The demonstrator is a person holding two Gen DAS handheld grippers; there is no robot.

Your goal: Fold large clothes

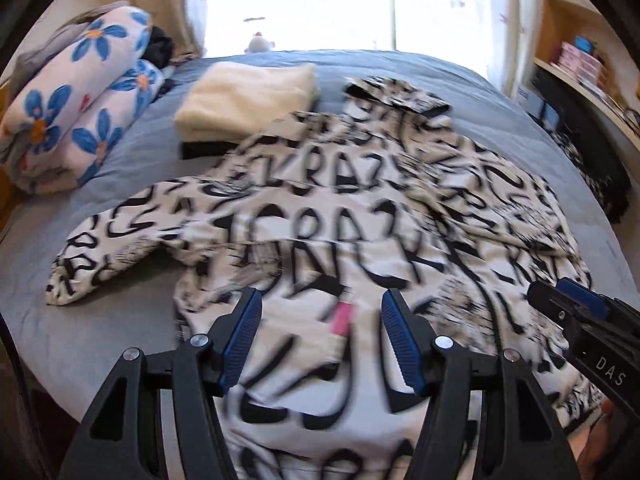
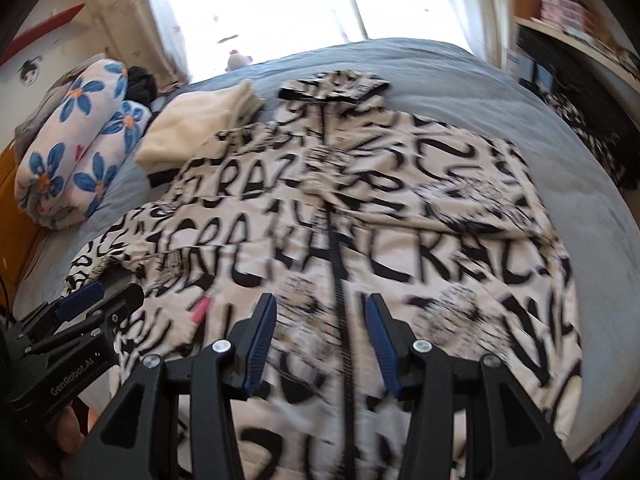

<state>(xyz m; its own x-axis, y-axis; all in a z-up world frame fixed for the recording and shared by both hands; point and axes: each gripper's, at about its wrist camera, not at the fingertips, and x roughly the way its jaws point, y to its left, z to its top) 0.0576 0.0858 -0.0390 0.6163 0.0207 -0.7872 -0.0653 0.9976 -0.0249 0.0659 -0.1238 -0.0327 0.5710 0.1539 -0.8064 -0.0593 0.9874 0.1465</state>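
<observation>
Legible markings: three noted.
Jacket (image 1: 320,216) print reads "KRAZY"; right gripper (image 1: 576,300) body bears "DAS"; left gripper (image 2: 100,300) body bears "GenRobot.AI".

My right gripper (image 2: 321,308) hangs with jaws parted and empty over the zippered lettered jacket (image 2: 360,216), spread flat on the bed (image 2: 500,92). Left gripper (image 2: 102,294) at nine o'clock; cream folded garment (image 2: 192,128) at eleven.

Your light comes from the window (image 1: 332,4) behind the bed (image 1: 132,152), blown out to plain white in both views. The room is bright, shadows soft. Motion blur smears the print on the jacket (image 2: 360,216), while each hand-held gripper stays sharp. Fisheye bending curves the bed's edges, and the corners go black.
</observation>
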